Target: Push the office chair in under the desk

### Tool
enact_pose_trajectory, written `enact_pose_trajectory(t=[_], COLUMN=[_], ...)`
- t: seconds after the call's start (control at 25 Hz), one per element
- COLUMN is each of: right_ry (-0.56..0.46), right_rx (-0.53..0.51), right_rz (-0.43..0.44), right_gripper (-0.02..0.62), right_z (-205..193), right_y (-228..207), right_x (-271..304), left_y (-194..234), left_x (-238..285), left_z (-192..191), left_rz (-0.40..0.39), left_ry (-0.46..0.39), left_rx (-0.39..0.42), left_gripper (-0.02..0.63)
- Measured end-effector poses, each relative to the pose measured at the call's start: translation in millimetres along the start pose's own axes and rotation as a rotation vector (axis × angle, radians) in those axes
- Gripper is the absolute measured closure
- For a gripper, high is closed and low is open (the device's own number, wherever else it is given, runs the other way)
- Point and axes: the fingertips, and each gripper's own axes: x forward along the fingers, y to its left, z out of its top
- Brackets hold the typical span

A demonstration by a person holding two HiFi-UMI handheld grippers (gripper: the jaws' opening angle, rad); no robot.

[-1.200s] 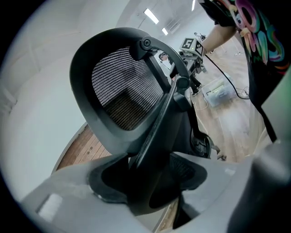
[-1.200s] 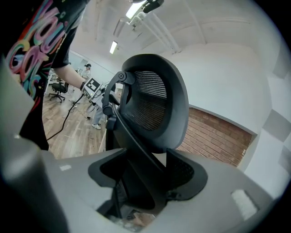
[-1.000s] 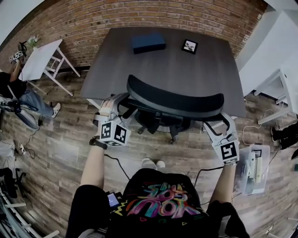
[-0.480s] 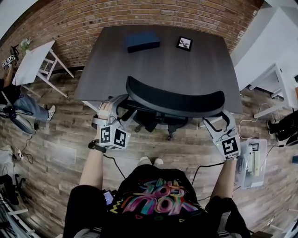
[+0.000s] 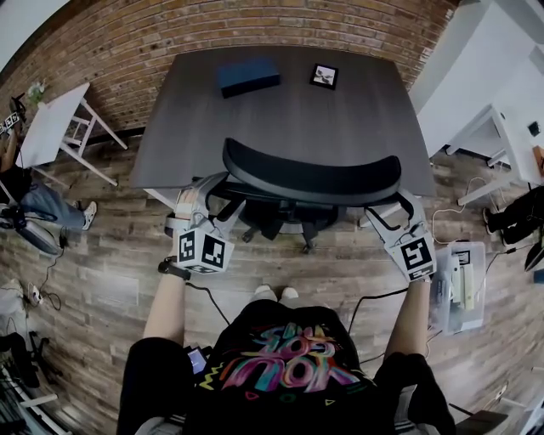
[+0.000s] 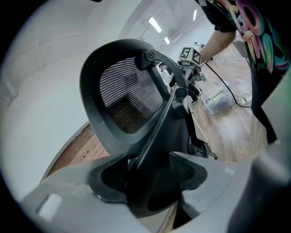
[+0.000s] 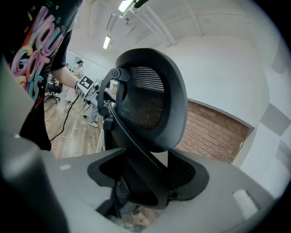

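Office chair [image 5: 310, 178] stands directly in front of me with its curved backrest at the near edge of the desk [image 5: 280, 119]. From the head view the seat looks already tucked beneath the top, and the wheeled base [image 5: 280, 228] shows just under that edge. The backrest's long axis runs left to right, parallel to the near edge of the desk, and the chair faces away from me toward the brick wall [image 5: 255, 25] on the far side. My left gripper [image 5: 217, 197] holds the left end of the backrest and my right gripper [image 5: 393, 208] holds the right end, so both hands are equally near and sit level with each other. In the left gripper view a dark frame strut [image 6: 159, 132] fills the span between the jaws, which stand wide and clasp it. In the right gripper view the matching strut [image 7: 132, 145] is clamped the same way. Any travel that remains lies straight away from me, across the backrest's long axis and toward the far side of the desk. I judge the push must be even from both ends, or the seat will swivel and one corner will meet the desk first. A blue box [image 5: 247, 76] and a small framed picture [image 5: 323, 76] lie far back on the top, well clear of the chair.
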Motion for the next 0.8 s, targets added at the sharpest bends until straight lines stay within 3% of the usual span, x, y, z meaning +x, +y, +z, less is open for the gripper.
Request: enact_pose_trajectory(t=[0.24,0.44,0.8], right_ry=[-0.002,-0.03,-0.197], right_rx=[0.051,0.078,0.16], right_rz=[-0.067,-0.092,-0.111], right_gripper=[0.334,0.334,0.369], right_z=[3,14,61], right_y=[1,15,50], right_x=[-19,-32,-46], left_y=[1,3,7], left_x=[-15,-32,-65], left_z=[7,23,73], left_rz=[-0.007,0.011,0.079], left_ry=[-0.017,-0.062,-0.248], left_rx=[-0.034,-0.127,-0.489], left_gripper=[0.325,0.325,0.327])
